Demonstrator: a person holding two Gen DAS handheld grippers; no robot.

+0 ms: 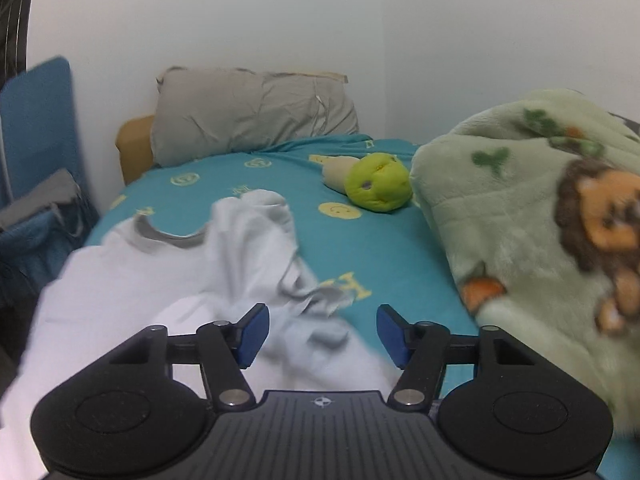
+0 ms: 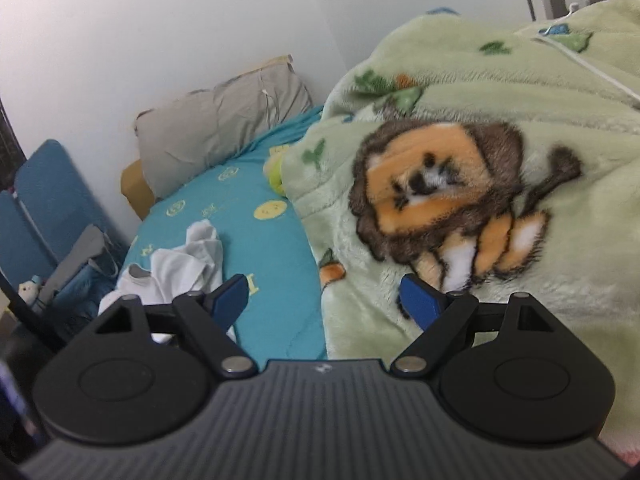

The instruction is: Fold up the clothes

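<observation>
Left gripper [image 1: 322, 334]: jaws spread wide, nothing between them, held above the near part of the white shirt.
Right gripper [image 2: 322, 306]: jaws spread wide and empty, over the bed where the teal sheet meets the blanket.
White shirt [image 1: 132, 280]: crumpled on the near left of the bed, grey-trimmed collar facing the far end, one bunched part rising toward the middle; edges blurred.
Bed [image 1: 372, 248]: teal sheet printed with yellow smiley faces and letters.
Green blanket [image 1: 520, 216]: fleece with a lion print, heaped along the right side of the bed.
Green plush toy [image 1: 378, 182]: on the sheet, far from the shirt, just beside the blanket's left edge.
Grey pillow [image 1: 252, 114]: at the far end, against the wall.
Blue chair [image 2: 44, 208]: left of the bed, with a grey item on it.
</observation>
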